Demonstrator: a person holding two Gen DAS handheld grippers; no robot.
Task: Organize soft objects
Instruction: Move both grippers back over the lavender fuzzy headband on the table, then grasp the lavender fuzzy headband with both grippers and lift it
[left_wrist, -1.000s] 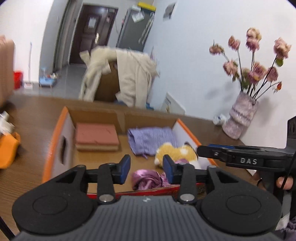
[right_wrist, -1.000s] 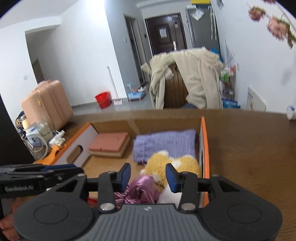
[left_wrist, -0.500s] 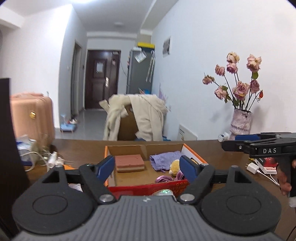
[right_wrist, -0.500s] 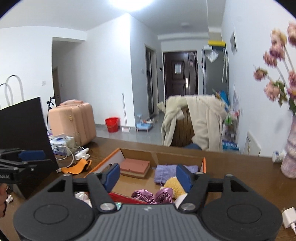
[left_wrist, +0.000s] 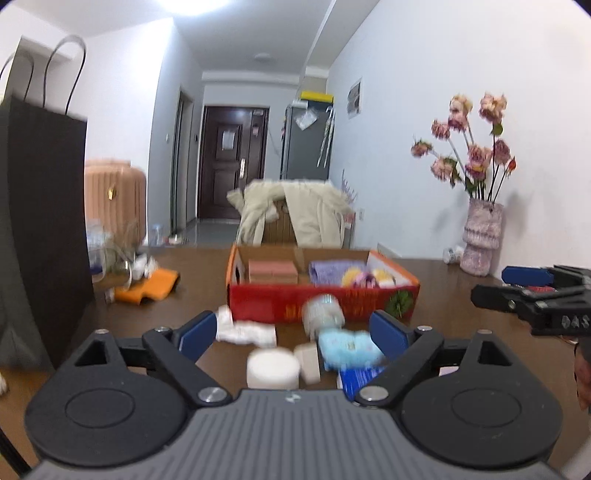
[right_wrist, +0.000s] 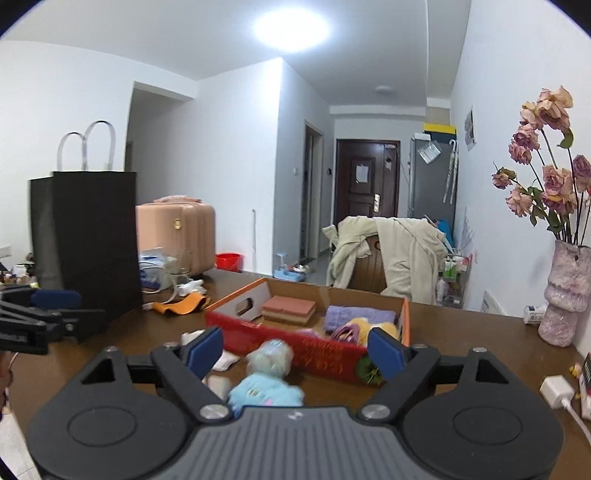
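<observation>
The blue plush (left_wrist: 349, 347) is seen just ahead of both grippers (jaws just spread wide, nothing between), nearer the left gripper (left_wrist: 293, 332) than the right gripper (right_wrist: 295, 349).

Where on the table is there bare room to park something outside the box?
Bare wood lies right of the box, toward the vase, short of the charger. Another patch sits between the box and the orange pouch. In front of the box it's crowded: blue plush, white jar.

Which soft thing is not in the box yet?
The light blue fluffy toy lies on the table in front of the red box. The purple cloth and yellow plush are already inside.
</observation>
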